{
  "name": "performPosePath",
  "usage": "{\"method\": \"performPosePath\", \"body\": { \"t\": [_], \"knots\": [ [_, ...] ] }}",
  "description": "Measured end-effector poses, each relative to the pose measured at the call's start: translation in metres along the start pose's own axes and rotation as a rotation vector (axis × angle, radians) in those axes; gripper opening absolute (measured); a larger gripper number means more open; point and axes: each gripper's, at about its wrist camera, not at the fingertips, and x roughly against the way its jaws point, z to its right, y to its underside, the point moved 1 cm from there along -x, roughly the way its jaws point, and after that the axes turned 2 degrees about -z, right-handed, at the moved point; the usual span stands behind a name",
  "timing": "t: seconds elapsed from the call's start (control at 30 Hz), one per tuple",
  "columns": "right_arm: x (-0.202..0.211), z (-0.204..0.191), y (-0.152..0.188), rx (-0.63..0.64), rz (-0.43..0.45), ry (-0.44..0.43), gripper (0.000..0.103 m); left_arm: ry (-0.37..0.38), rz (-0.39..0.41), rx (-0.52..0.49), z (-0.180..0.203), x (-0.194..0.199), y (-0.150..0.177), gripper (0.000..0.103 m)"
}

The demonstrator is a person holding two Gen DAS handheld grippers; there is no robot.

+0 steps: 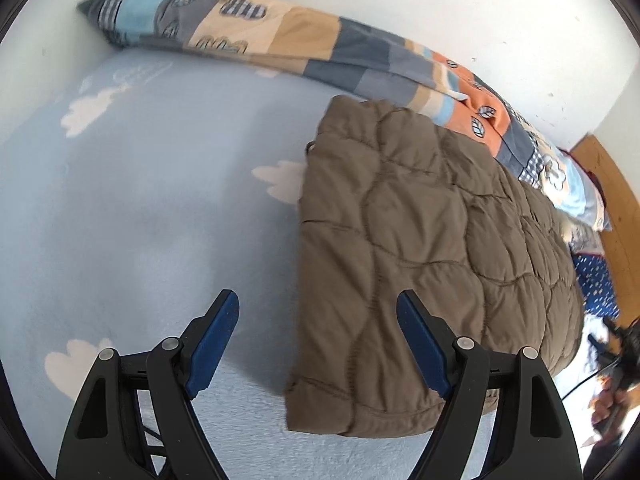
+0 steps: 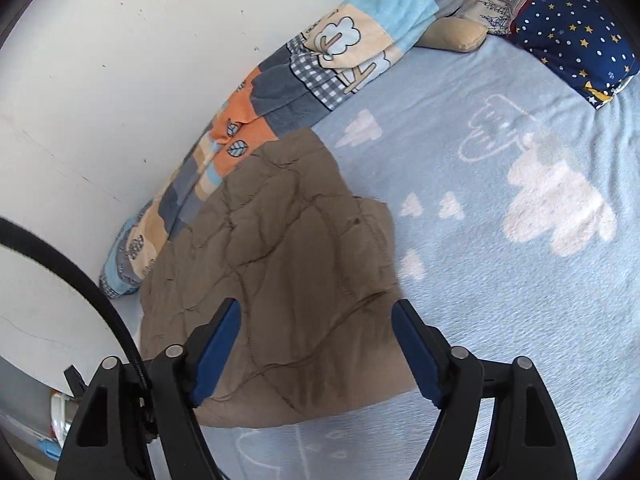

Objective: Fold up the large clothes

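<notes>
No words, brand names, labels or numbers can be read anywhere here; the bedding carries only printed pictures and patterns.

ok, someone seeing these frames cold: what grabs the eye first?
The brown quilted jacket, folded into a thick slab on the light blue cloud-print blanket. Behind it, a patchwork quilt lies bunched along the white wall. The left gripper and right gripper both hang open over the jacket's near edge, holding nothing.

Bedroom setting: your bed against a white wall.
You see a light-blue cloud-print bedsheet (image 1: 140,200), a scuffed white wall (image 2: 100,80) behind, and wooden floor (image 1: 612,184) far right.
</notes>
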Motion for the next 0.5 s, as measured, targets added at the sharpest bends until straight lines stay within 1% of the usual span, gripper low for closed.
{"method": "performPosePath", "body": {
  "t": [0.07,0.17,0.23,0.3,0.4,0.5],
  "knots": [
    [-0.001,0.008,-0.002,-0.004,-0.001,0.018,0.085,0.028,-0.010,0.043,-0.013,-0.002,-0.003,0.081],
    [-0.004,0.022,-0.005,-0.028,-0.017,0.008,0.090,0.109,-0.048,0.117,-0.030,-0.009,-0.007,0.081],
    [-0.009,0.031,-0.005,-0.050,-0.045,0.000,0.090,0.166,-0.073,0.149,-0.037,-0.015,-0.011,0.081],
    [-0.014,0.034,-0.005,-0.063,-0.064,-0.014,0.090,0.205,-0.089,0.152,-0.038,-0.020,-0.015,0.081],
    [-0.022,0.036,-0.006,-0.054,-0.092,-0.034,0.091,0.282,-0.132,0.159,-0.037,-0.029,-0.019,0.081],
    [-0.028,0.041,-0.009,-0.057,-0.105,-0.063,0.093,0.301,-0.152,0.149,-0.034,-0.039,-0.021,0.081]
  ]
}}
